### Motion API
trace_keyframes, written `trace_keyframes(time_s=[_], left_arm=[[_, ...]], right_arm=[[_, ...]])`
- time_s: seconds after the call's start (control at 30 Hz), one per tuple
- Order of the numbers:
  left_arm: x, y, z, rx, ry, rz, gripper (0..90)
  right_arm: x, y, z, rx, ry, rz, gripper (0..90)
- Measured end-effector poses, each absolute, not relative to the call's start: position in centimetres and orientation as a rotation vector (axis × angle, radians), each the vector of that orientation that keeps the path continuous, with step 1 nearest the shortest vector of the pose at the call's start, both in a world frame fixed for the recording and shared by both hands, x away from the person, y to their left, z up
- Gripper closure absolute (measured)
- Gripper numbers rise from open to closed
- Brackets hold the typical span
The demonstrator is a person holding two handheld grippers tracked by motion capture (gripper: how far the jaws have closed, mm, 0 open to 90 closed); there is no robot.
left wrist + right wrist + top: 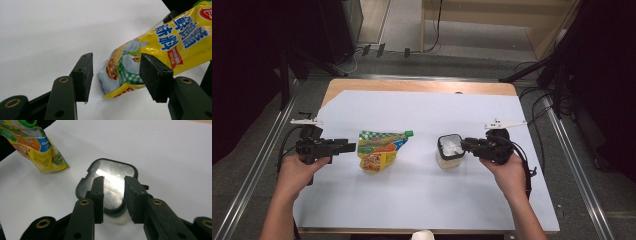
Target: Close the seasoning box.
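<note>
Now we are hovering the right hand-held gripper (113,195), jaws apart, over the stiff, dark-rimmed container (449,150) mid-table; the left hand-held gripper (116,75) is gaping beside the soft, slippery pouch (160,47), best pinched at its bottom corner.

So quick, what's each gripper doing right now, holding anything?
Left gripper: open, holding nothing, the yellow pouch just ahead.
Right gripper: open over the lidded container, not holding it.

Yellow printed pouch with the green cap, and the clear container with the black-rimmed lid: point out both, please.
Yellow printed pouch with green cap (379,149), high view, middle of its printed face.
Clear container with black-rimmed lid (110,178), right gripper view, shiny lid top ahead of the jaws.
</note>
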State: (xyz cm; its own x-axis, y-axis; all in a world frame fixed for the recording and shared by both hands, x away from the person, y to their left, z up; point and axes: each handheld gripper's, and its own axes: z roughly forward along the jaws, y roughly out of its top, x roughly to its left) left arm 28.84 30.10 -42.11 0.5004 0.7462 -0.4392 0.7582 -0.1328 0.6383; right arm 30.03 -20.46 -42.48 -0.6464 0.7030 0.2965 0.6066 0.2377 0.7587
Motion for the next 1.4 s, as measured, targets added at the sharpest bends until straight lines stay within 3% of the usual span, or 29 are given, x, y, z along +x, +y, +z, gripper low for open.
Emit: trace_keyframes(time_s=[0.6, 1.4], left_arm=[[28.9, 30.1, -42.4, 1.878, 1.256, -0.013, 44.8], [29.1, 29.9, -43.1, 1.881, 1.263, 0.007, 42.6]], right_arm=[[30.5, -24.3, -42.6, 1.280, 2.280, 1.379, 48.0], [31.6, -28.3, -47.1, 1.414, 2.170, 1.320, 33.0]])
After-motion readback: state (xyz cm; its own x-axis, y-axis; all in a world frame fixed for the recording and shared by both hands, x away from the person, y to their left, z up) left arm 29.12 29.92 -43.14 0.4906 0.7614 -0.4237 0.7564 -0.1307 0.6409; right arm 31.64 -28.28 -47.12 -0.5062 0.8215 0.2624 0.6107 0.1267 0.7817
